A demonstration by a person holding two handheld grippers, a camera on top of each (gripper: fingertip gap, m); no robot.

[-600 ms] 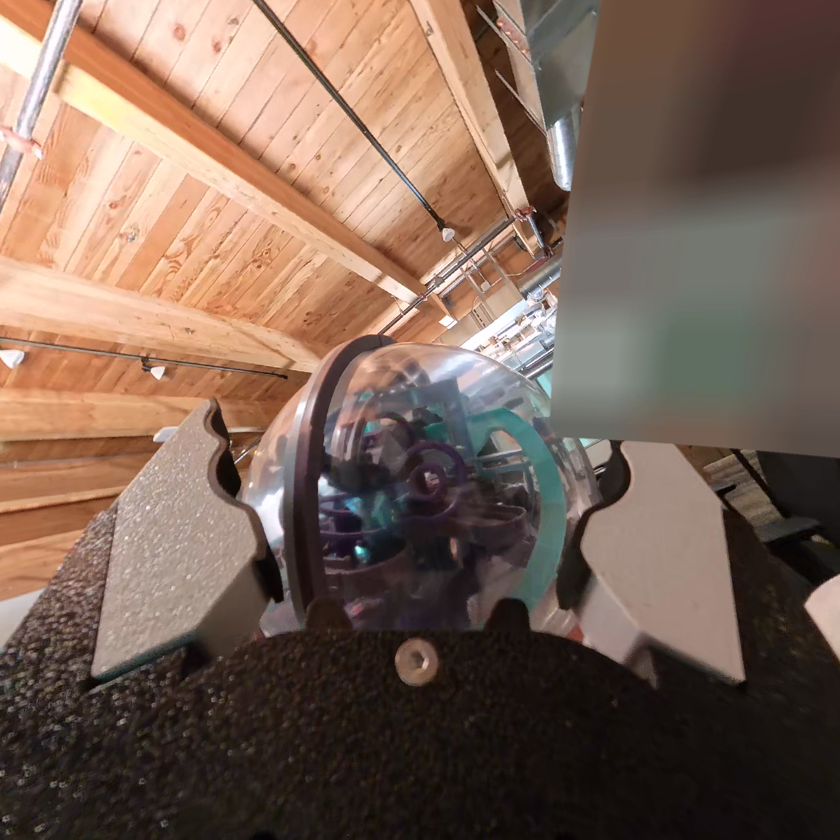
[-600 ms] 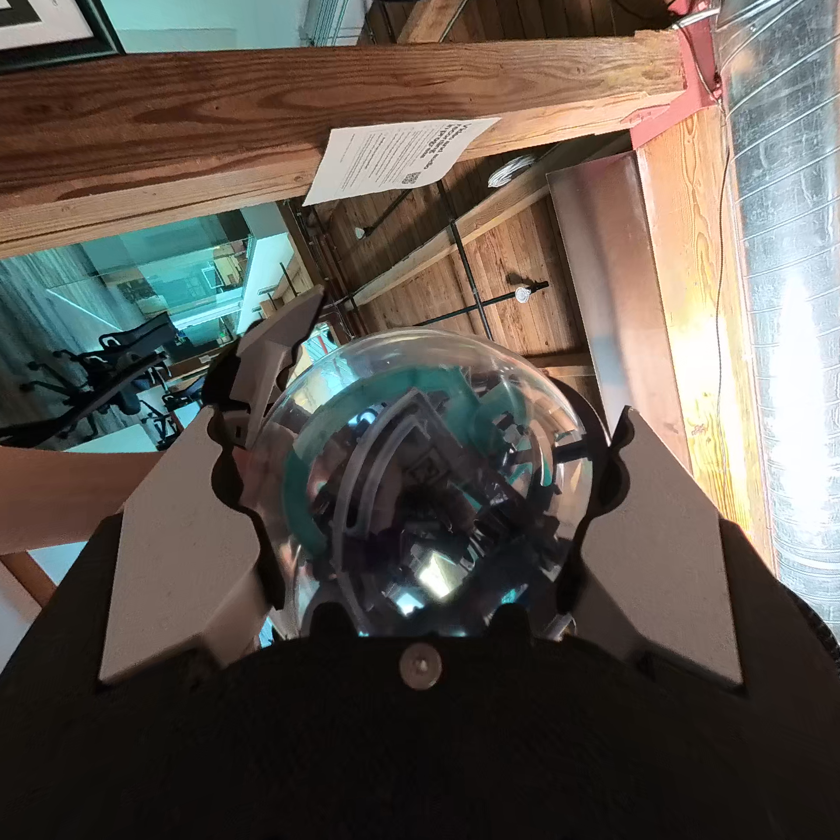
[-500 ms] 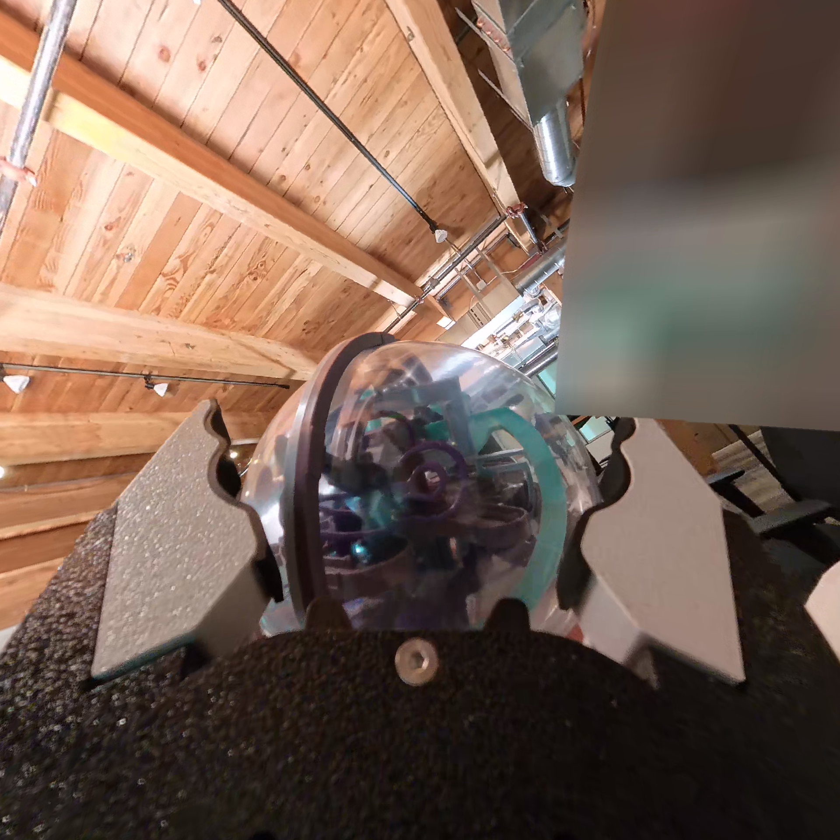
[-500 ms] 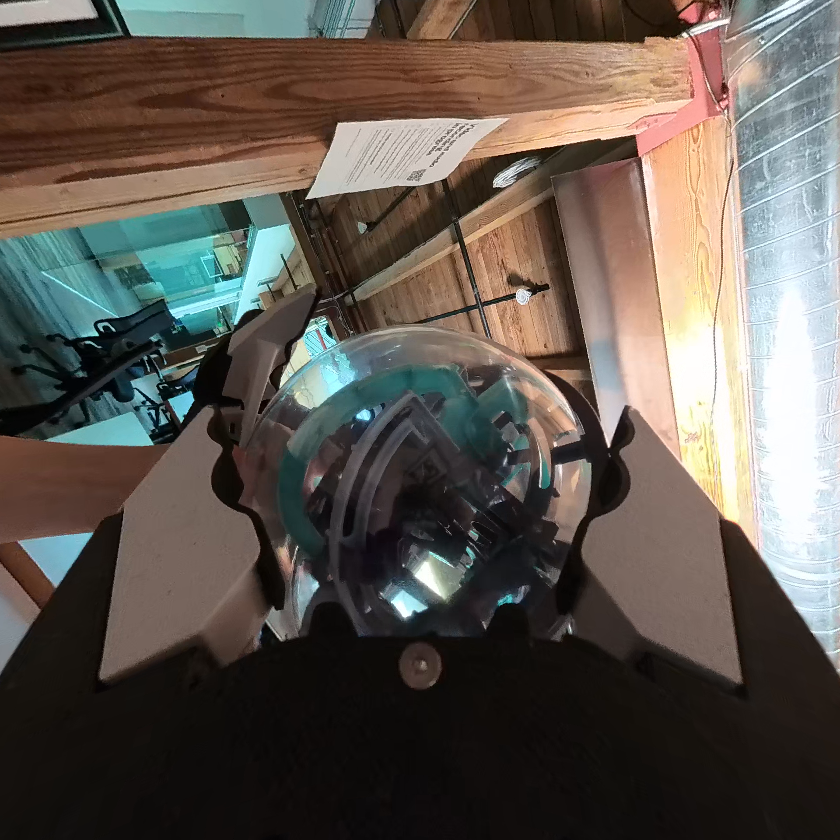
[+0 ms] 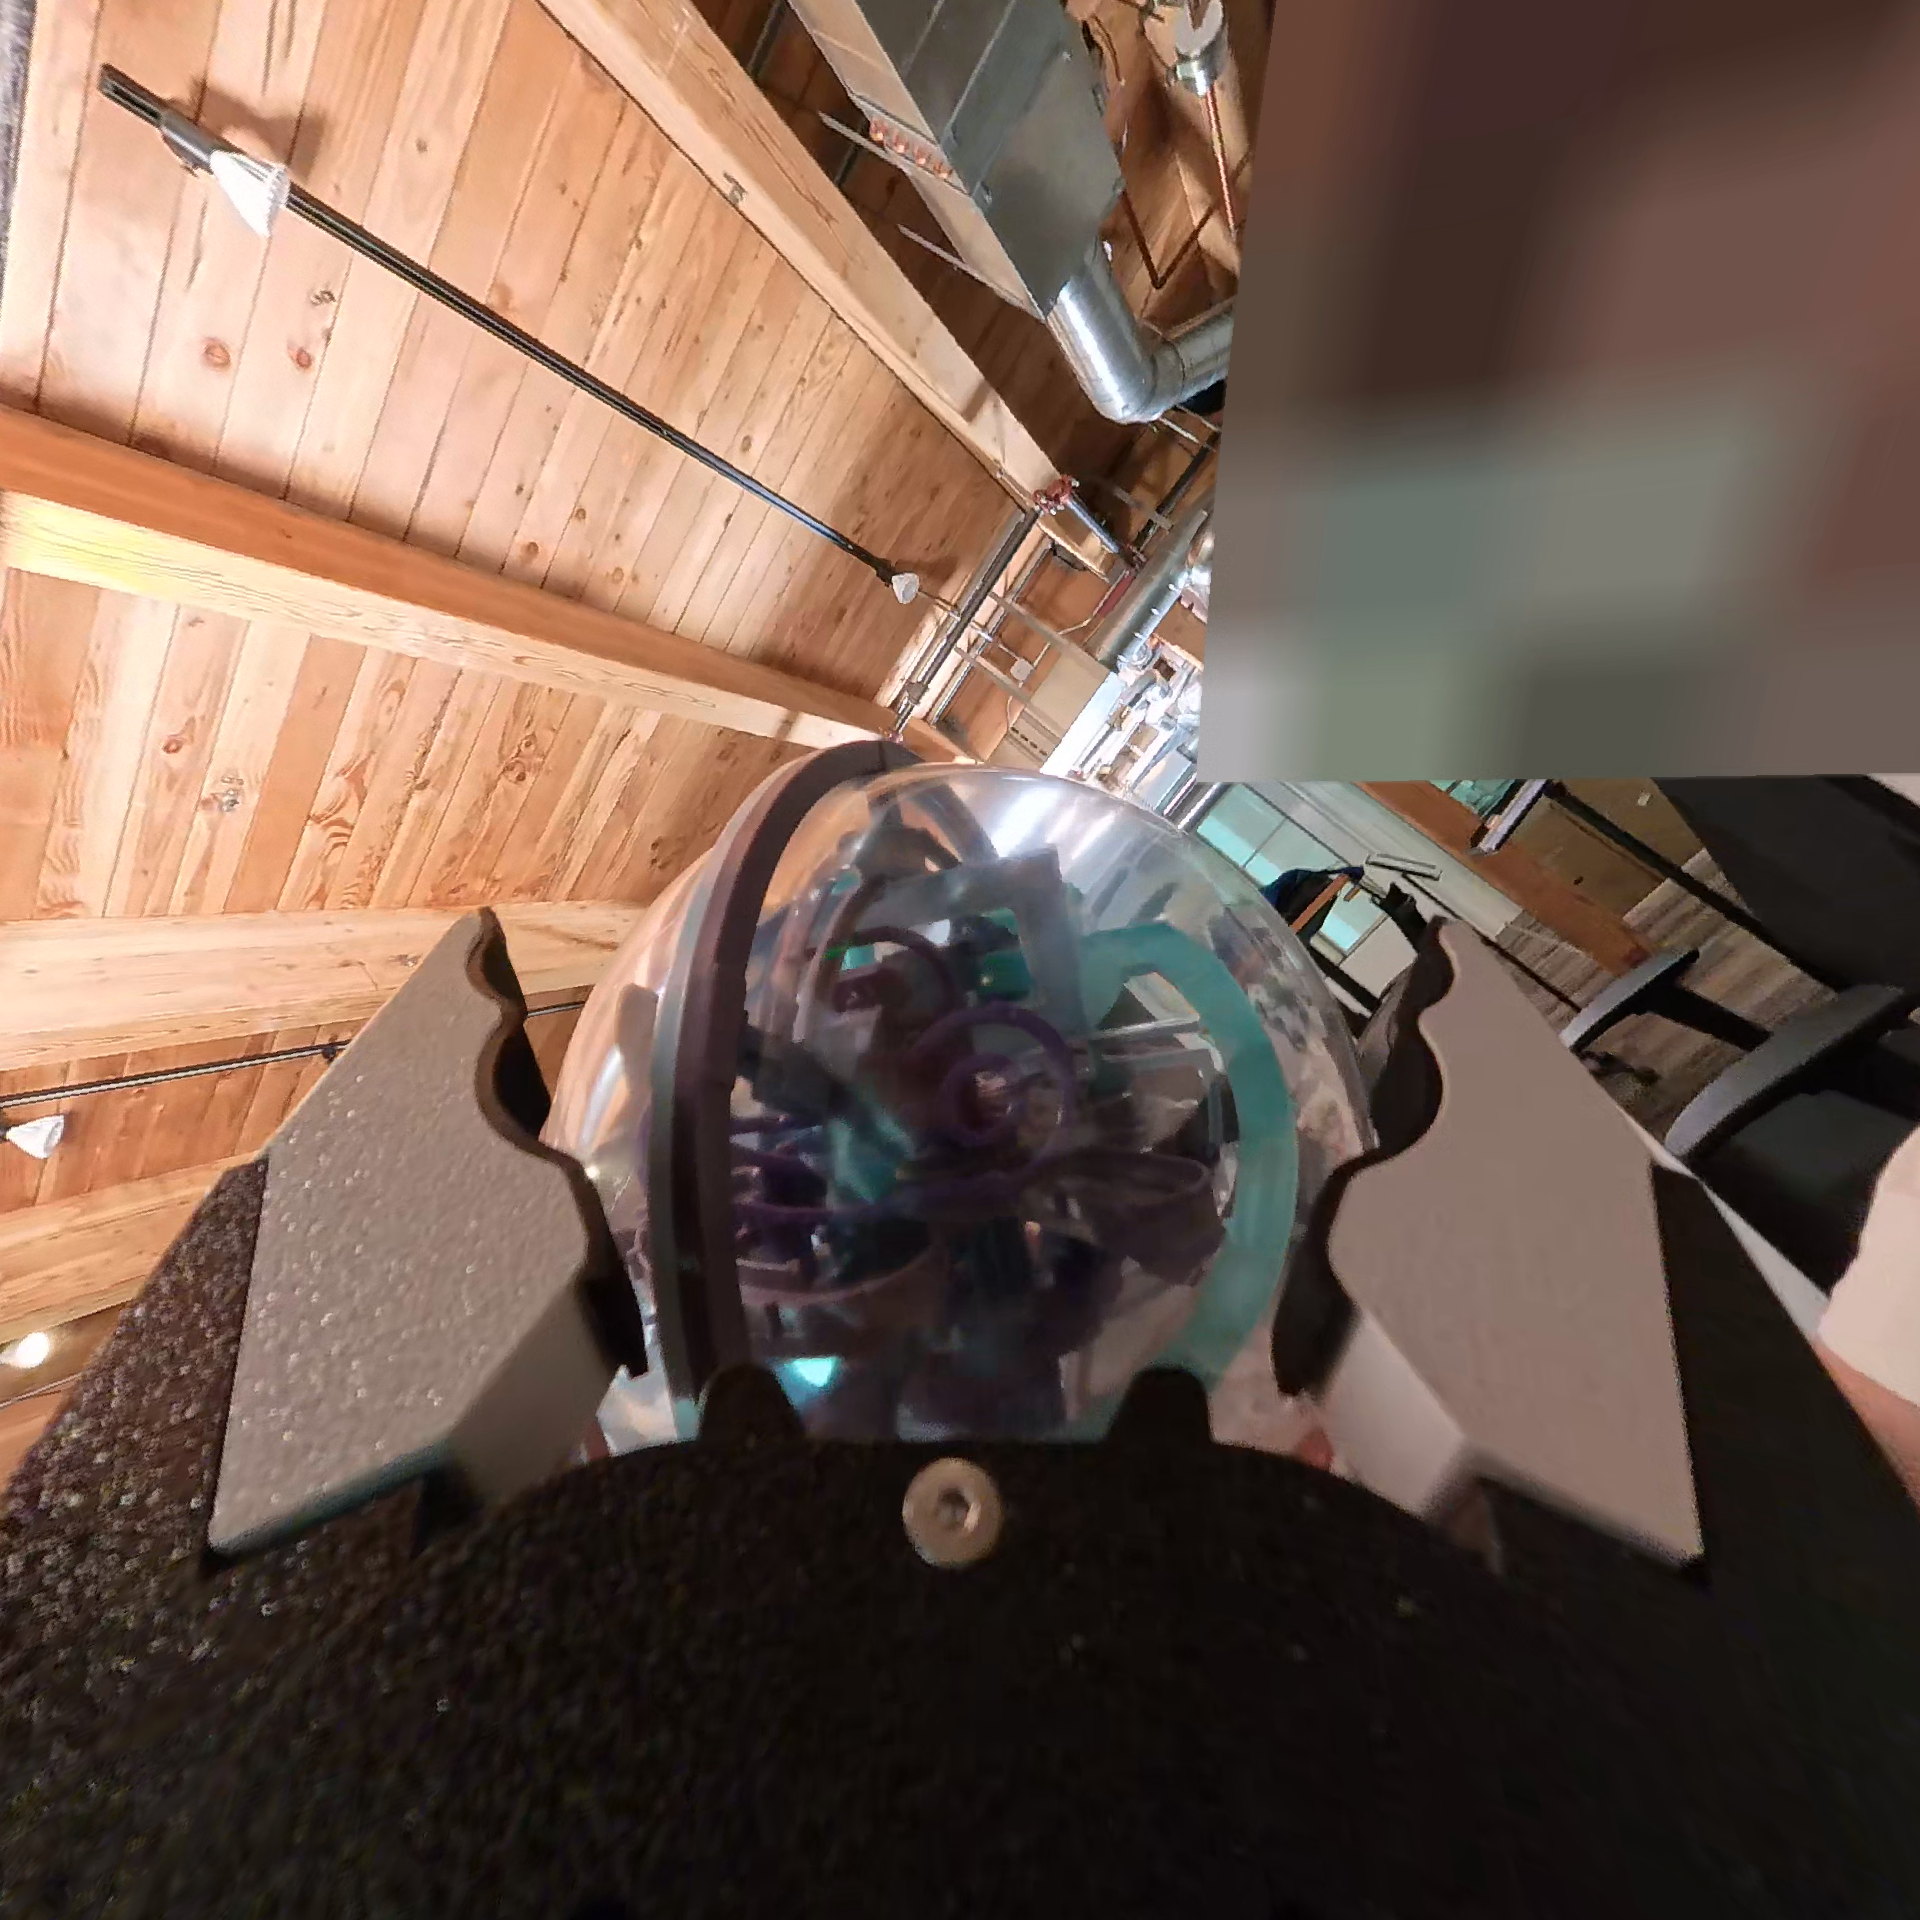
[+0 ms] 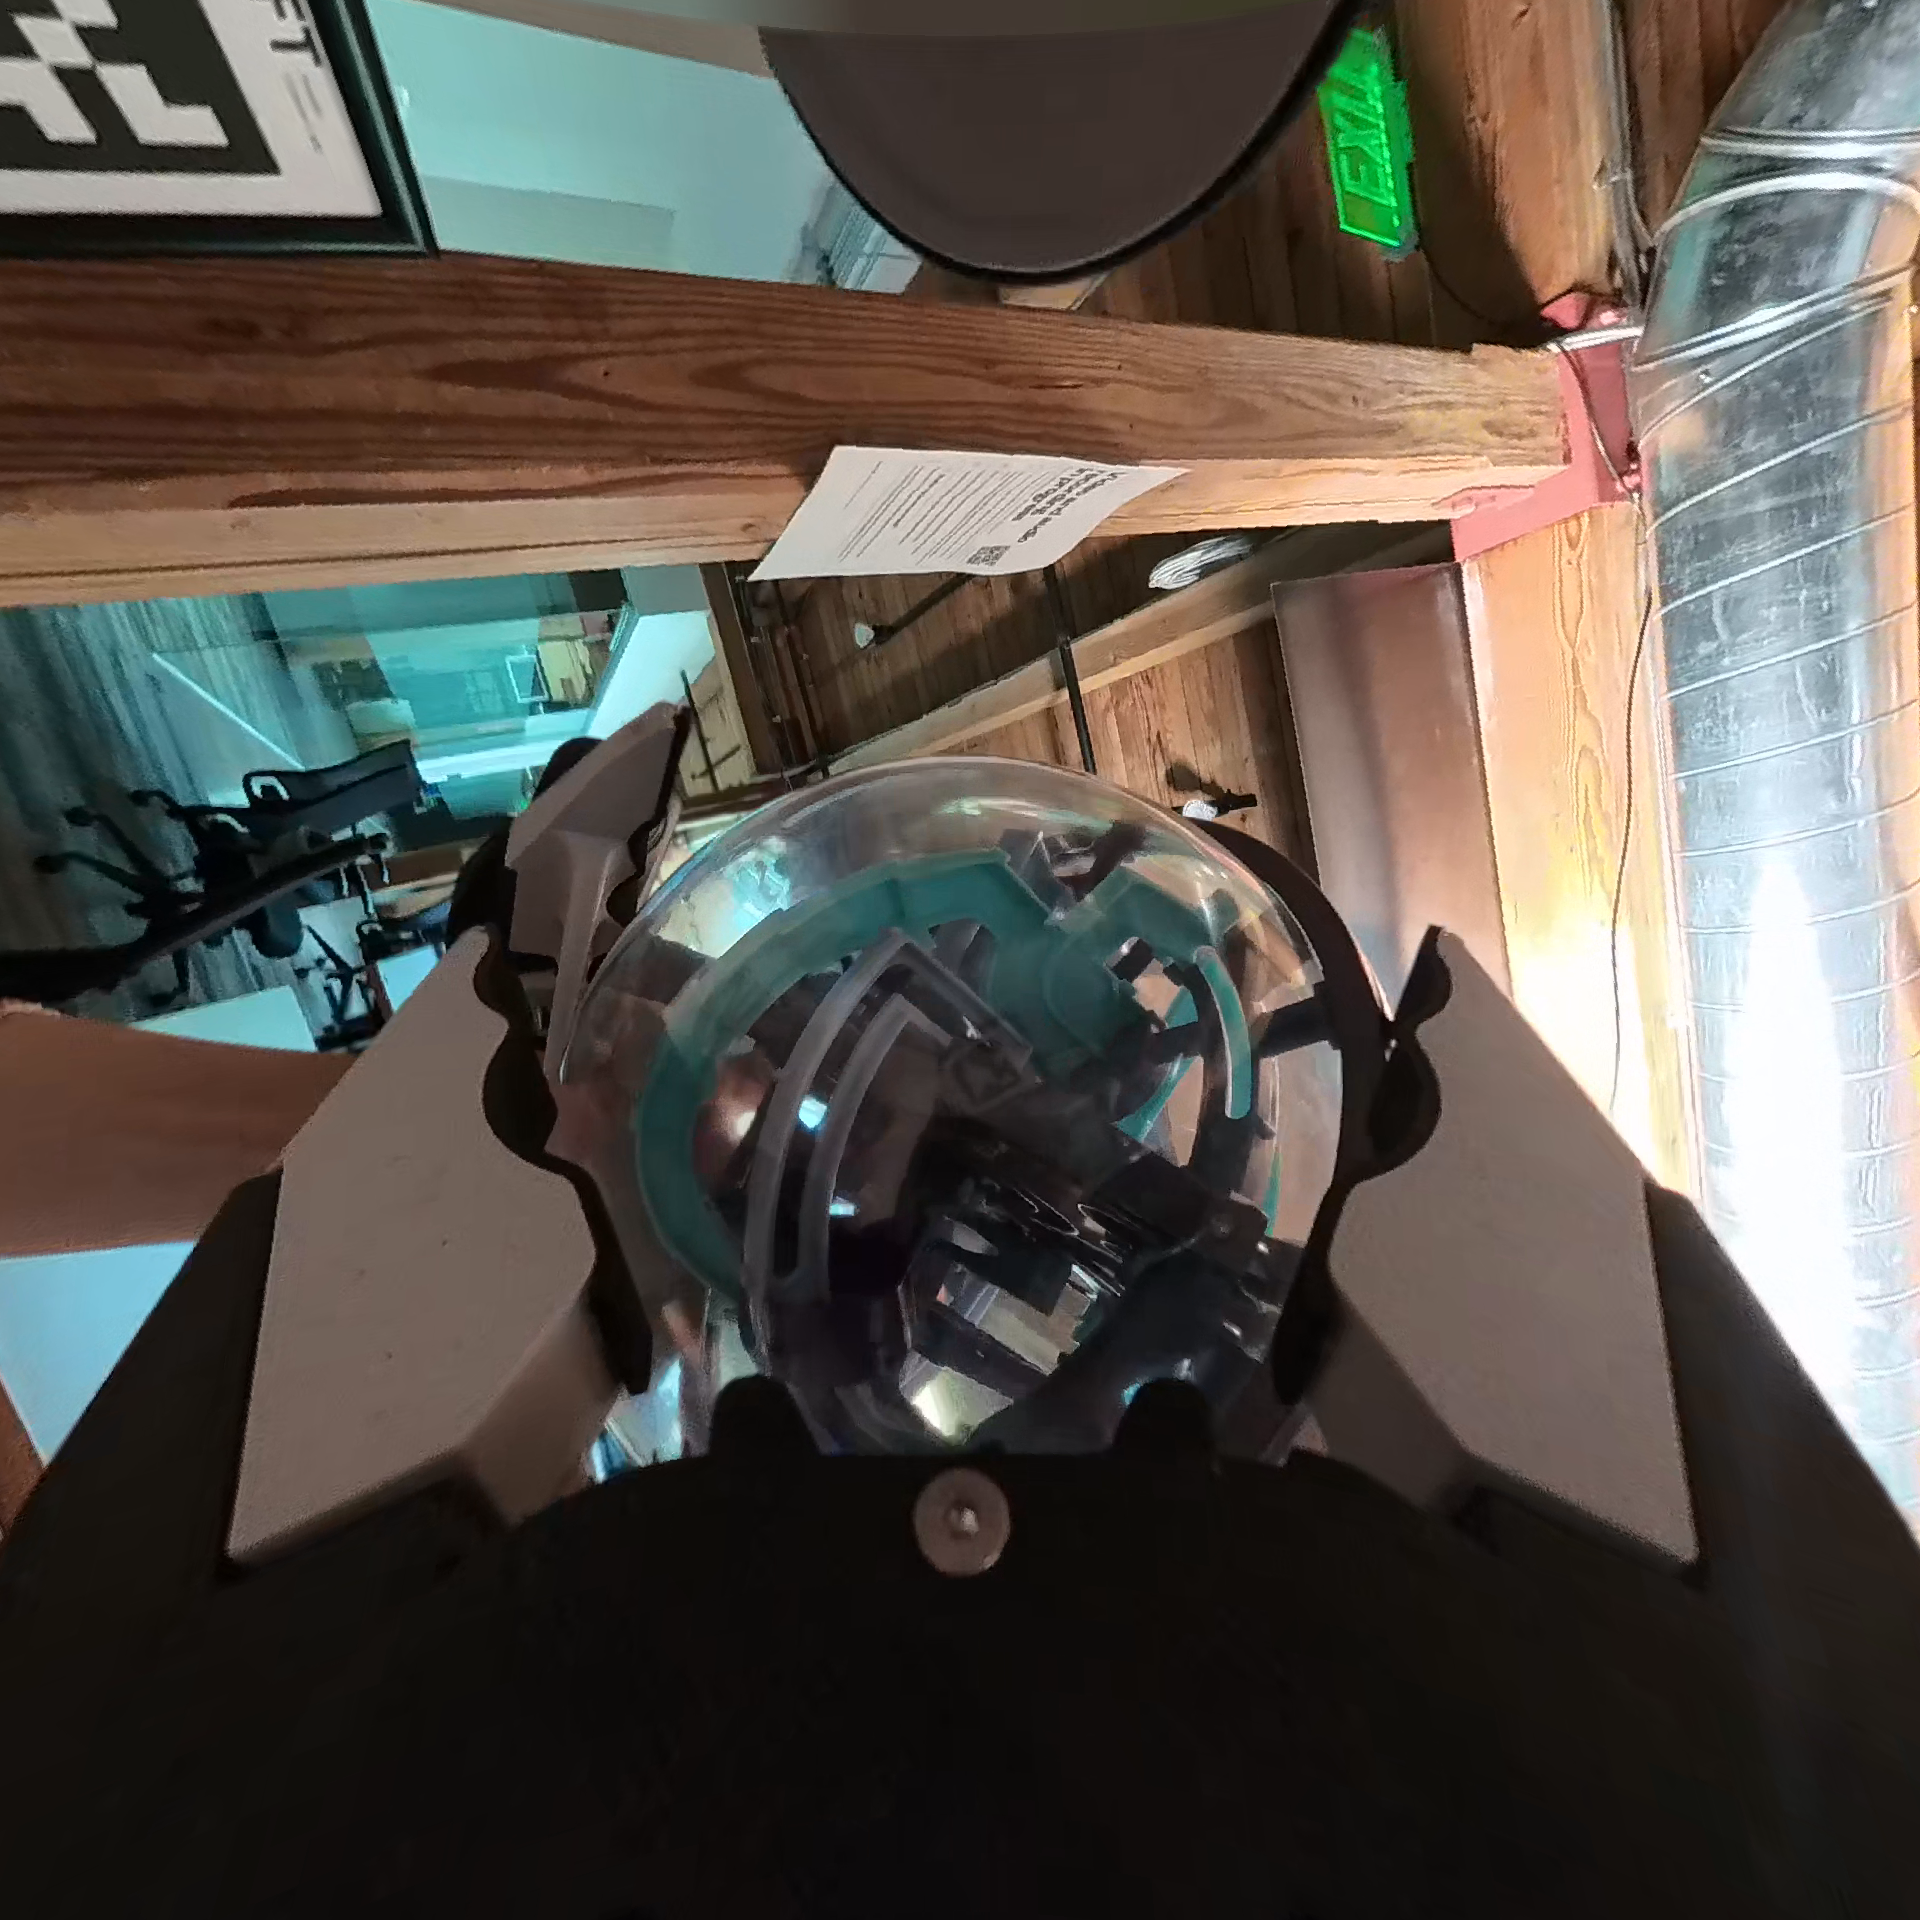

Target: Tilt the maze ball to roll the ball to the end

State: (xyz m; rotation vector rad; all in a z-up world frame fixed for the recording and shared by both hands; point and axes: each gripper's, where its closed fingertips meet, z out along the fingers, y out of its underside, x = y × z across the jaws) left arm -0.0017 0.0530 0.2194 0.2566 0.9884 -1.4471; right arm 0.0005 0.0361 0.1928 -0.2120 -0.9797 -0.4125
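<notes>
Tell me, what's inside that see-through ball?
Inside the clear plastic maze ball are curly purple tracks, a teal curved track and grey ramps. The little rolling ball can't be picked out among the tracks and glare.

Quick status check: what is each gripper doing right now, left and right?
Left gripper: closed on the clear maze ball, a finger on either side.
Right gripper: closed on the same maze ball from another side.
</notes>
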